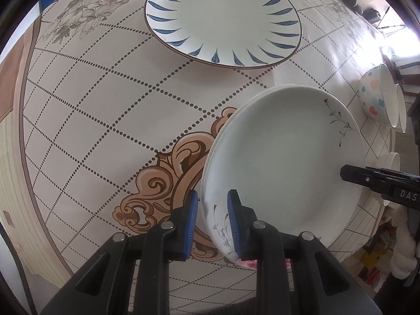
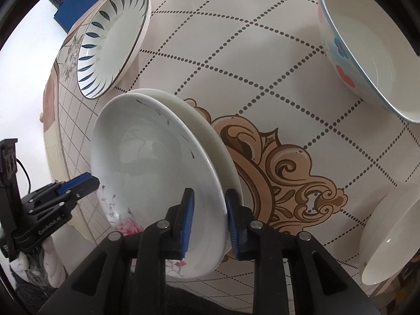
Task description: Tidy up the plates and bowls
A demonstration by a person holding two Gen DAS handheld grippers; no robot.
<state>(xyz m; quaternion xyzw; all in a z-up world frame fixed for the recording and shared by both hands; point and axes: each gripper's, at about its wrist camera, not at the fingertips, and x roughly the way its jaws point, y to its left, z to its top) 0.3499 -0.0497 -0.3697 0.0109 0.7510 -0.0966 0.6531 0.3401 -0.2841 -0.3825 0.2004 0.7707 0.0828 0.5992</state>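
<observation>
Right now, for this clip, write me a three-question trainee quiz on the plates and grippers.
1. True or false: the floral plate lies on top of another white plate.
2. Which grippers straddle its rim: A left gripper only, B right gripper only, C both?
3. Fill in: the blue-leaf plate has a ___ rim line.

Key: 1 true; 2 C; 3 brown.

Each claw was black plastic with ribbed blue pads and round silver pivot pins on its linkage arms. The left claw [image 1: 212, 223] carried white "GenRobot.AI" lettering and a thin black cable; the right claw [image 2: 209, 220] showed white letters "DAS".
</observation>
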